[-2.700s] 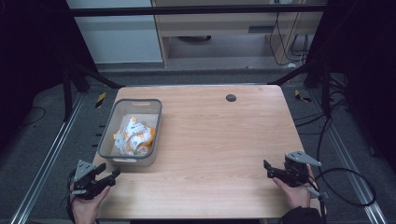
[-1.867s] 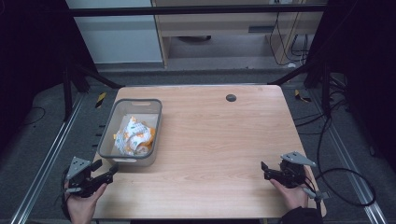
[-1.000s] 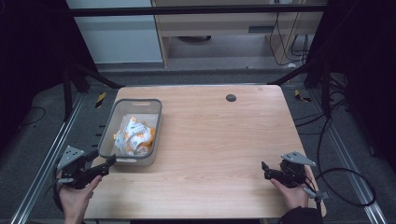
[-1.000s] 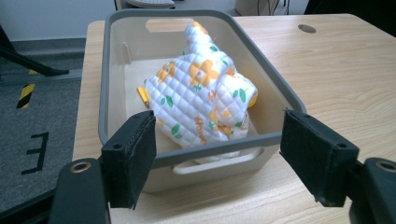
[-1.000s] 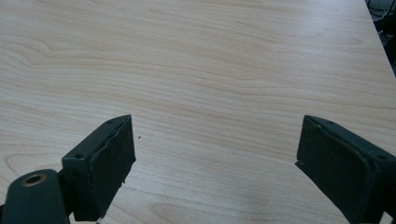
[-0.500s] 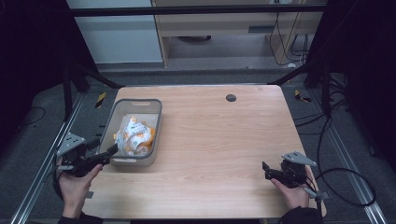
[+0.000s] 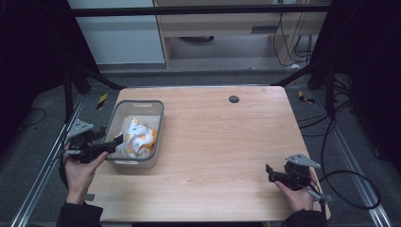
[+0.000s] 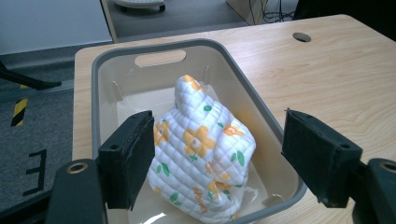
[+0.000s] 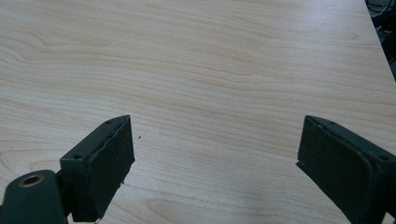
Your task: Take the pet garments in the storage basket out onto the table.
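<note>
A grey plastic bin (image 7: 158, 124) stands on the left part of the wooden table (image 7: 222, 137). Inside it lies a crumpled white quilted cloth with orange flowers (image 7: 138, 137) (image 8: 201, 154). My left gripper (image 7: 113, 143) (image 8: 219, 158) is open and held at the bin's (image 8: 93, 70) near left rim, its jaws spread on either side of the cloth without touching it. My right gripper (image 7: 270, 172) (image 9: 215, 163) is open low over bare wood near the table's front right corner, nothing between its jaws.
A round dark cable hole (image 7: 233, 99) (image 8: 301, 36) sits in the table's far middle. Cables trail on the floor at right. Metal frame rails (image 7: 52, 156) run along the table's left and right sides. A cabinet stands behind the table.
My left gripper has risen from the table's front left corner and moved forward to the bin's rim, now pointing at the cloth. The right gripper has barely shifted.
</note>
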`<control>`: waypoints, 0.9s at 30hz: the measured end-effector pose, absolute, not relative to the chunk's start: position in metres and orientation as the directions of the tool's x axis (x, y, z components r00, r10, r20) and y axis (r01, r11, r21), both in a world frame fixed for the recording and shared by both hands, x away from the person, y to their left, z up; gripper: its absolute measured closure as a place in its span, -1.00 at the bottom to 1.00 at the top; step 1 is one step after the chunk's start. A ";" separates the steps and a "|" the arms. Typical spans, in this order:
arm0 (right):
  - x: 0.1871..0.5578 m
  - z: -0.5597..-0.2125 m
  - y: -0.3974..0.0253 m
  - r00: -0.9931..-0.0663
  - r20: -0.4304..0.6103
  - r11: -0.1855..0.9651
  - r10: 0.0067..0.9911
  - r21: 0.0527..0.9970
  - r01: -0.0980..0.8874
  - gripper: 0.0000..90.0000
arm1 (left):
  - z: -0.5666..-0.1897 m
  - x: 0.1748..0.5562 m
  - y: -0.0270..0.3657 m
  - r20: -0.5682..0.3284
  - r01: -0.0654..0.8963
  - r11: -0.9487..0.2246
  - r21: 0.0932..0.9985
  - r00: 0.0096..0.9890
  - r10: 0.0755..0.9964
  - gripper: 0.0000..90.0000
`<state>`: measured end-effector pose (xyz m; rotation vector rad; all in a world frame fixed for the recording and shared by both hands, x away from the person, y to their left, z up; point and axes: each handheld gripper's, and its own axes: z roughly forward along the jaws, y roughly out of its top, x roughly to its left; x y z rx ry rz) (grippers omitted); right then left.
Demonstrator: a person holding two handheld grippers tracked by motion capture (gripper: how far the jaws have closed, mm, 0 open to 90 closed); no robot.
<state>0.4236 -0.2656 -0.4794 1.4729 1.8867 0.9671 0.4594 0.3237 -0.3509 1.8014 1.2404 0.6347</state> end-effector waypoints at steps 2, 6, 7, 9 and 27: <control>0.424 -0.479 -0.266 -0.246 0.009 0.138 0.969 0.808 0.573 -0.76 | -0.351 0.464 0.323 -0.044 0.505 -0.170 0.846 0.383 0.923 -0.45; 0.424 -0.479 -0.266 -0.245 0.012 0.135 0.969 0.806 0.576 -0.77 | -0.351 0.472 0.325 -0.051 0.522 -0.177 0.835 0.393 0.918 -0.45; 0.424 -0.480 -0.266 -0.245 0.012 0.136 0.969 0.805 0.577 -0.77 | -0.352 0.476 0.325 -0.053 0.526 -0.178 0.831 0.394 0.917 -0.46; 0.424 -0.480 -0.266 -0.246 0.009 0.139 0.969 0.805 0.577 -0.77 | -0.353 0.478 0.325 -0.051 0.526 -0.180 0.831 0.395 0.917 -0.46; 0.425 -0.480 -0.267 -0.248 0.008 0.141 0.969 0.803 0.579 -0.77 | -0.358 0.487 0.316 -0.051 0.538 -0.215 0.815 0.436 0.898 -0.48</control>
